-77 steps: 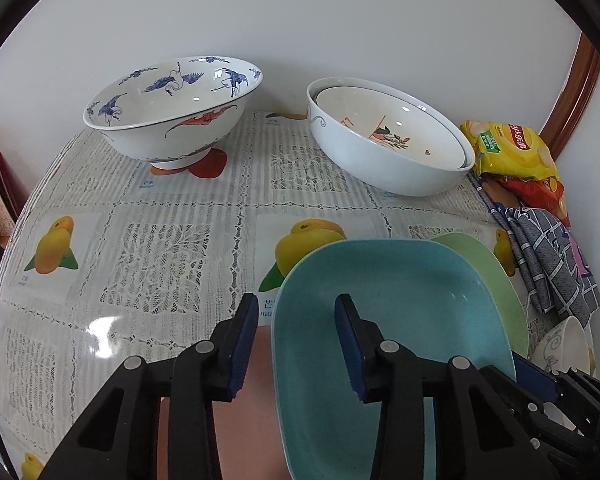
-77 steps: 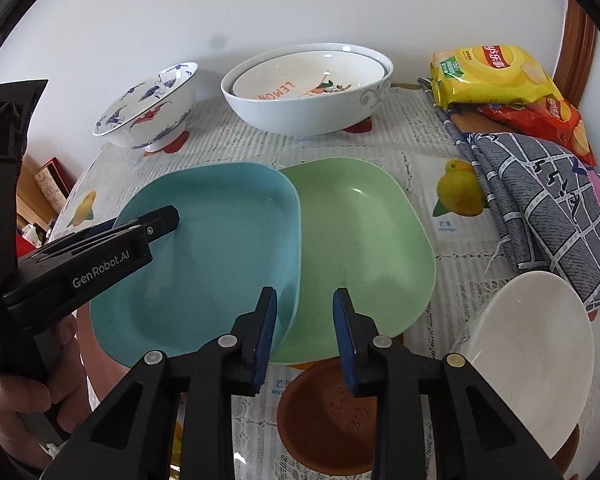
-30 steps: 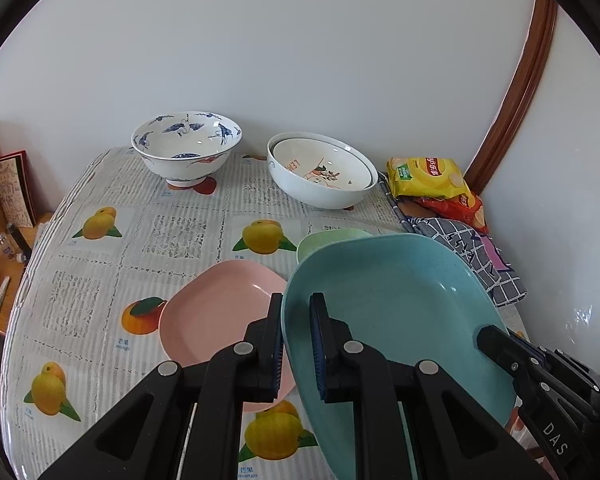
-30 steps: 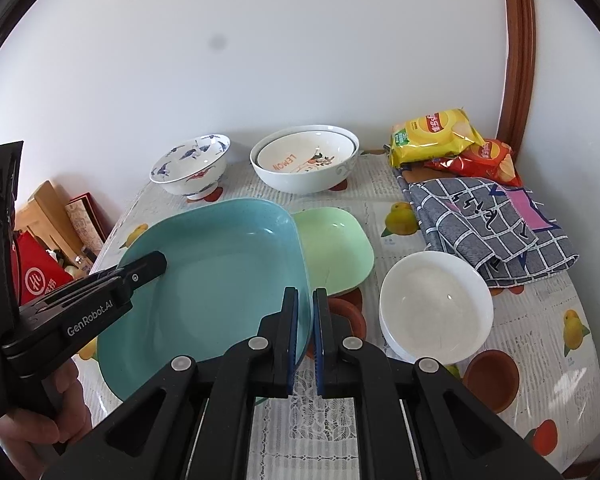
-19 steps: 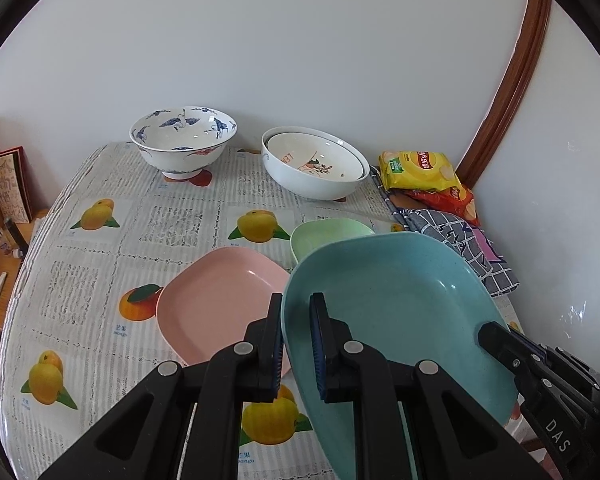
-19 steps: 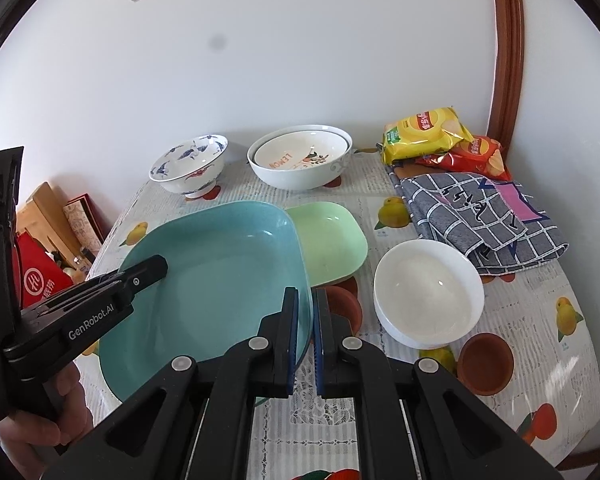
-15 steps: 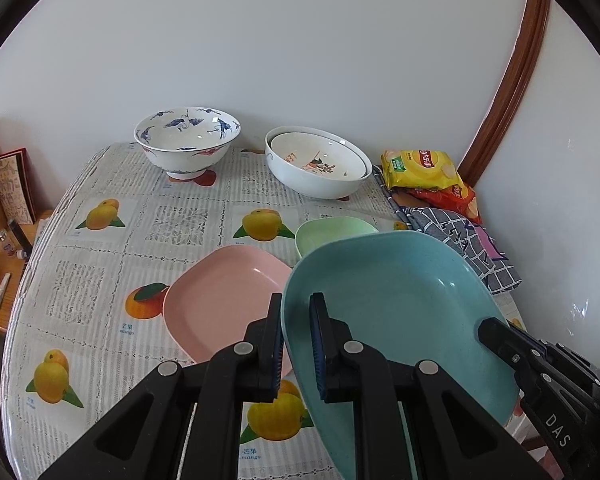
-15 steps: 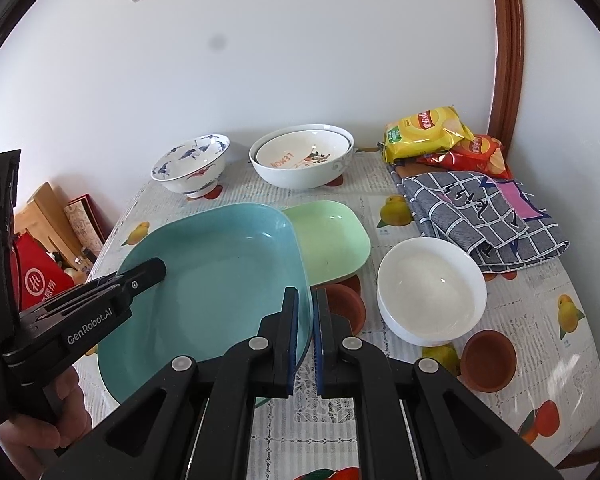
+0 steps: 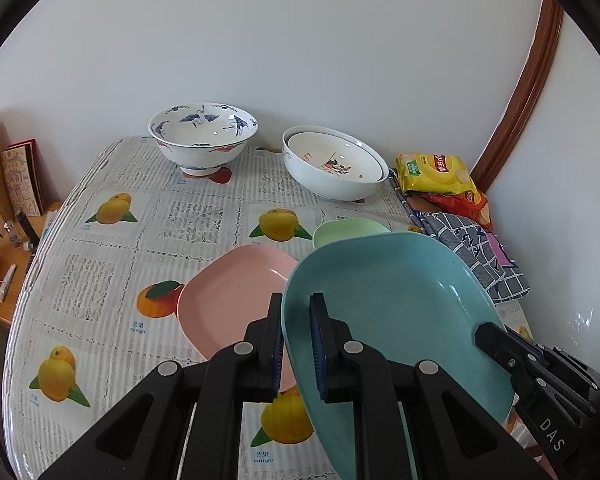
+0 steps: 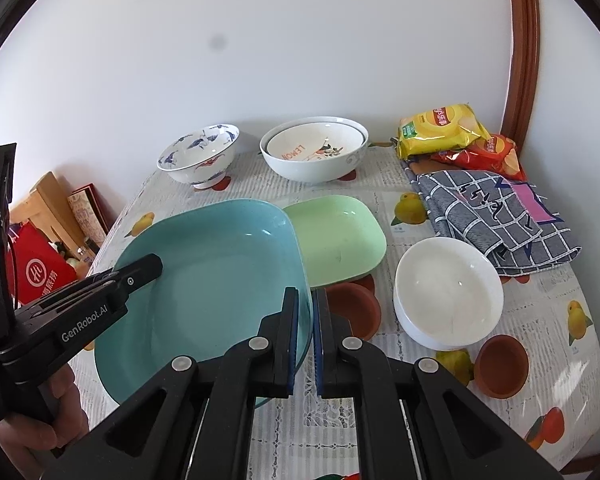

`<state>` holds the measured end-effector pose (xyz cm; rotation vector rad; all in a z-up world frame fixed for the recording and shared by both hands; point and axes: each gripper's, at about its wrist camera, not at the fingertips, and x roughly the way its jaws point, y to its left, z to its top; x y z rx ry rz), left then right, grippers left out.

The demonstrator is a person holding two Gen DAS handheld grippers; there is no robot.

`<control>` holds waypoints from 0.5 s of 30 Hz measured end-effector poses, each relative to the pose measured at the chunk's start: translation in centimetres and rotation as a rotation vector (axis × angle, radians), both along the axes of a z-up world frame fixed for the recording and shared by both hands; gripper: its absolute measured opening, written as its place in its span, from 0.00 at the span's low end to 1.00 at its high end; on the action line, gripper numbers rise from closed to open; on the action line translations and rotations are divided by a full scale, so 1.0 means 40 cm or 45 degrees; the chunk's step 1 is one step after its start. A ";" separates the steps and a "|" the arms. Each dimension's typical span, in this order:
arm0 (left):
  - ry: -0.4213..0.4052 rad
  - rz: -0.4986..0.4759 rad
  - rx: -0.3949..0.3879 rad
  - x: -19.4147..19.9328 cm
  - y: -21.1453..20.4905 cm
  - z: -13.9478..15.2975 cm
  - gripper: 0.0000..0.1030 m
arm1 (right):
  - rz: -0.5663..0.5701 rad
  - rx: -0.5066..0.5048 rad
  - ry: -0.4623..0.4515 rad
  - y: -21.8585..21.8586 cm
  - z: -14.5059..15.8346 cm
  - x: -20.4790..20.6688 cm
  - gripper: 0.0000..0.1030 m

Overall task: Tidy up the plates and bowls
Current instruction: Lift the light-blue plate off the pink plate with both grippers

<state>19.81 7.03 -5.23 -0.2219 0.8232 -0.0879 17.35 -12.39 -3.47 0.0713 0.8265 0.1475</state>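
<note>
Both grippers hold one teal square plate [image 9: 396, 292] in the air above the table. My left gripper [image 9: 296, 312] is shut on its left rim. My right gripper [image 10: 306, 304] is shut on the right rim of the teal plate [image 10: 216, 276]. A pink plate [image 9: 236, 296] lies on the table under the left gripper. A green plate [image 10: 340, 236] lies behind the teal one, also partly visible in the left wrist view [image 9: 348, 228]. A white bowl [image 10: 448, 292] sits to the right.
A blue-patterned bowl [image 10: 200, 156] and two nested white bowls [image 10: 314, 152] stand at the back near the wall. Snack bags [image 10: 444, 128] and a checked cloth [image 10: 492, 216] lie at the back right. Brown coasters [image 10: 500, 364] lie on the tablecloth. Boxes [image 10: 40, 248] stand left of the table.
Both grippers closed on the teal plate's rims and lifted it off the table, uncovering the pink plate. In the last half second the view shifted only slightly.
</note>
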 end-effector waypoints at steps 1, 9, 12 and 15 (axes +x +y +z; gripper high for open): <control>0.001 0.000 -0.001 0.003 0.001 -0.001 0.12 | 0.001 -0.001 0.002 0.001 -0.001 0.003 0.07; 0.016 0.025 -0.016 0.035 0.025 -0.022 0.12 | 0.024 -0.007 0.017 0.014 -0.017 0.045 0.07; 0.030 0.046 -0.024 0.048 0.041 -0.037 0.12 | 0.041 -0.013 0.016 0.027 -0.026 0.064 0.07; 0.046 0.065 -0.031 0.058 0.059 -0.055 0.12 | 0.059 -0.013 0.030 0.042 -0.044 0.082 0.07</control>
